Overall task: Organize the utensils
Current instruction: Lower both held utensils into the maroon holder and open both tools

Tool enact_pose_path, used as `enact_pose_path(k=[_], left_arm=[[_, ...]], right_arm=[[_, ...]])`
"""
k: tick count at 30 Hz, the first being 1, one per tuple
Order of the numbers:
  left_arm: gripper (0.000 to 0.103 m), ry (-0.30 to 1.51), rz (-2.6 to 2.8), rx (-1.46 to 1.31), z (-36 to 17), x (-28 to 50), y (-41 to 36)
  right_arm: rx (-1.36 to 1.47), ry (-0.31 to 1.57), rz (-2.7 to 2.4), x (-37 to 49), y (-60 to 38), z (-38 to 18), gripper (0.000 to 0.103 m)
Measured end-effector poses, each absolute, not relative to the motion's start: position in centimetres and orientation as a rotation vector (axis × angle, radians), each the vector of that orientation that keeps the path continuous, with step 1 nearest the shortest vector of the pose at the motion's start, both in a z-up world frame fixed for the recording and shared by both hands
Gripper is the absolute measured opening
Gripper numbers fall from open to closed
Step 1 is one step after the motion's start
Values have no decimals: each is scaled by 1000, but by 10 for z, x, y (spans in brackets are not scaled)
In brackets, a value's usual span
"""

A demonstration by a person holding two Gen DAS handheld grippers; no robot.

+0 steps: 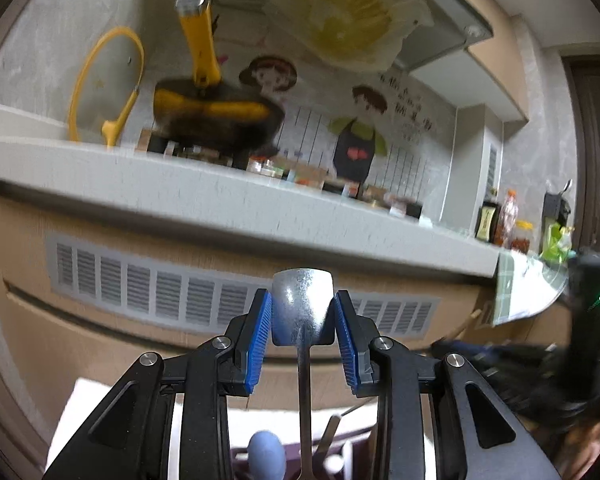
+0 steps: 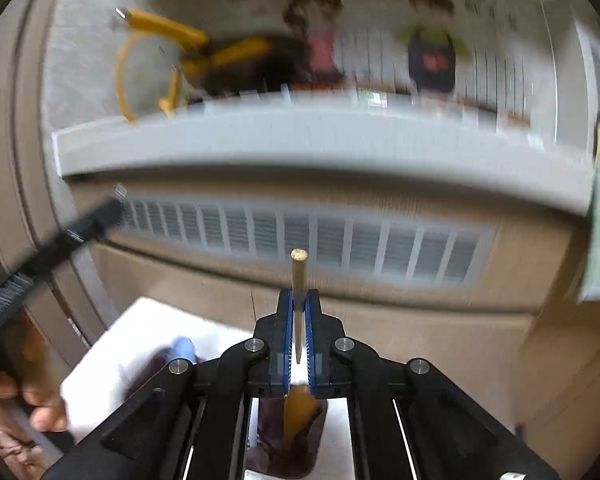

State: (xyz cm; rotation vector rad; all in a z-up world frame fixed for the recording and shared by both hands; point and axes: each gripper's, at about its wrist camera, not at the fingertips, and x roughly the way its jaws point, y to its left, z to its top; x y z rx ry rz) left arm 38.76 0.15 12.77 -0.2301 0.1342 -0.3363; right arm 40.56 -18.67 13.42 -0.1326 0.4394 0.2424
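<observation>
My left gripper [image 1: 303, 312] is shut on a shiny metal utensil [image 1: 302, 304]; its broad end sticks up between the blue pads and its thin stem runs down. Below it a blue rounded utensil end [image 1: 265, 456] and another metal handle [image 1: 328, 432] show. My right gripper [image 2: 299, 312] is shut on a wooden utensil [image 2: 299, 276]; its round handle tip points up and its flat wooden end [image 2: 298, 412] hangs in a dark purple holder [image 2: 288, 440] on a white surface [image 2: 140, 344]. The blue utensil end [image 2: 182, 348] shows blurred at left.
A grey counter edge [image 1: 220, 200] crosses ahead, with a vent grille [image 1: 220, 300] in the tan cabinet below. A yellow-handled pan [image 1: 212, 108] and yellow-rimmed lid [image 1: 100, 88] stand on the counter. The other gripper [image 1: 580, 320] shows at right. A hand [image 2: 16, 400] is at lower left.
</observation>
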Motion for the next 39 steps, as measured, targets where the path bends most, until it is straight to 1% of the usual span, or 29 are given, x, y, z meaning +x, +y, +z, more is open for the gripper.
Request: enact_pose_path(k=[5, 10, 15, 19, 22, 23, 24, 25, 26, 27, 31, 32, 33, 34, 35, 36, 39], left_arm=[[33, 84, -336, -226, 141, 380, -5], [33, 74, -315, -211, 138, 381, -13], [33, 121, -312, -214, 120, 389, -17], [33, 190, -321, -218, 97, 397, -22], [37, 251, -331, -215, 78, 406, -27], [43, 266, -335, -216, 73, 408, -28], [48, 289, -345, -221, 69, 411, -28], [49, 307, -350, -226, 66, 413, -27], [49, 315, -350, -227, 66, 413, -25], [49, 327, -352, -225, 67, 411, -23], [49, 369, -361, -201, 70, 390, -9], [51, 396, -368, -193, 67, 380, -4], [52, 424, -371, -181, 63, 372, -1], [52, 449, -377, -171, 59, 364, 1], [53, 485, -393, -157, 51, 353, 4], [53, 517, -408, -143, 44, 343, 5], [53, 614, -457, -81, 16, 309, 2]], right_arm=[[-218, 360, 247, 365, -173, 181, 5], [-208, 386, 292, 344, -172, 195, 5], [-149, 547, 349, 360, -183, 172, 5], [-138, 632, 354, 373, -186, 146, 5], [-104, 732, 394, 390, -186, 122, 6], [-85, 758, 396, 397, -187, 113, 10], [-81, 774, 385, 401, -187, 105, 18], [-82, 787, 380, 406, -188, 98, 23], [-76, 792, 374, 409, -189, 92, 33], [-74, 793, 365, 410, -191, 88, 36], [-87, 783, 322, 398, -198, 82, 37], [-88, 784, 315, 394, -200, 81, 41], [-89, 787, 299, 387, -203, 79, 49], [-90, 791, 279, 379, -206, 76, 53], [-88, 797, 267, 371, -209, 72, 62], [-86, 809, 258, 364, -211, 67, 64], [-77, 890, 232, 335, -221, 39, 64]])
